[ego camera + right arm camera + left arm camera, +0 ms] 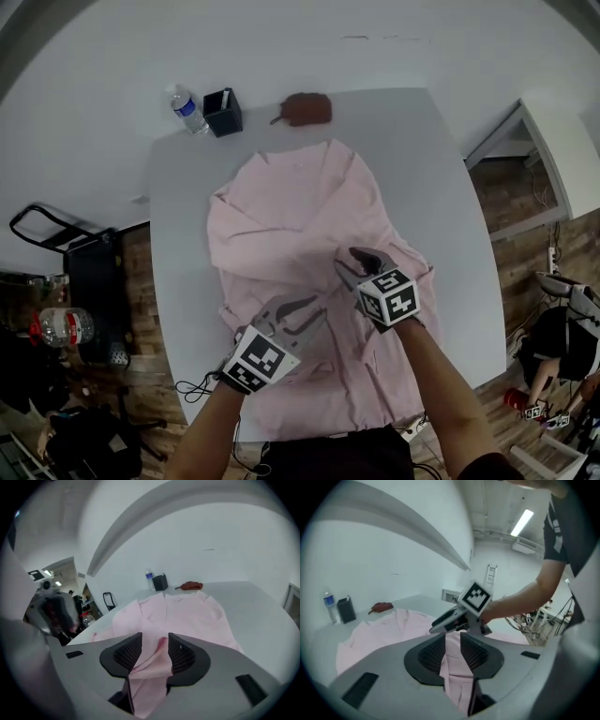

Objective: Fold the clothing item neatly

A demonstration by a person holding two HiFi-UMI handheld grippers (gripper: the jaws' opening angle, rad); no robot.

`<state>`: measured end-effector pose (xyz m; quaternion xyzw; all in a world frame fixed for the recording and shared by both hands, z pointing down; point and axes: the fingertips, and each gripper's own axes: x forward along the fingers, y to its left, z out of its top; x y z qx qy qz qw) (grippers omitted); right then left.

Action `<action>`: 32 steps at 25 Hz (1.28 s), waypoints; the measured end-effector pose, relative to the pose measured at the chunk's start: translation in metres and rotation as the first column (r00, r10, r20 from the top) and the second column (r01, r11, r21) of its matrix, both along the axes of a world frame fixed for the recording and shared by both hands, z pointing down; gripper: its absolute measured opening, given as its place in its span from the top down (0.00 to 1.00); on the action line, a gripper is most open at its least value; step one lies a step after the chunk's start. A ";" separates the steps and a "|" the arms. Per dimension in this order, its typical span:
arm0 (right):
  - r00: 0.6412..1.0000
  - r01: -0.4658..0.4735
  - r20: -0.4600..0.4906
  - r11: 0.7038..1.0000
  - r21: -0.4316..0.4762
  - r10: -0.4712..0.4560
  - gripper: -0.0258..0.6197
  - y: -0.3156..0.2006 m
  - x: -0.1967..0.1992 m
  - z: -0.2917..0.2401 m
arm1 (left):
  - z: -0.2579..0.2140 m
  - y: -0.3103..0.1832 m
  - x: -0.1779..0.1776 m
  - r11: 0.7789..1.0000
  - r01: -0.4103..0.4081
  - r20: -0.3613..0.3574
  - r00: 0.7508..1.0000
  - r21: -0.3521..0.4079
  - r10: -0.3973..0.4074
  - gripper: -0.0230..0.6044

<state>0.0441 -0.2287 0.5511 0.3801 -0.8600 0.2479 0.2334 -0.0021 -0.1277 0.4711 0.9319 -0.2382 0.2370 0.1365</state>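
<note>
Head view: left claw (pixel 314 314) and right claw (pixel 349 262) released, pink shirt (pixel 291 225) loose between parted jaws, spread beneath both on white bench (pixel 178 206); wood floor (pixel 520 187) right of right claw.

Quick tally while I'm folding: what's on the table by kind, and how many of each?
pink shirt: 1
water bottle: 1
black holder: 1
brown item, perhaps a pouch: 1
Total: 4
</note>
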 end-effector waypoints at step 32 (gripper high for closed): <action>0.990 -0.103 0.108 0.993 0.062 0.096 0.86 0.163 0.051 -0.103 | -0.009 0.111 -0.031 0.961 0.225 -0.227 0.939 -0.161 -0.257 0.95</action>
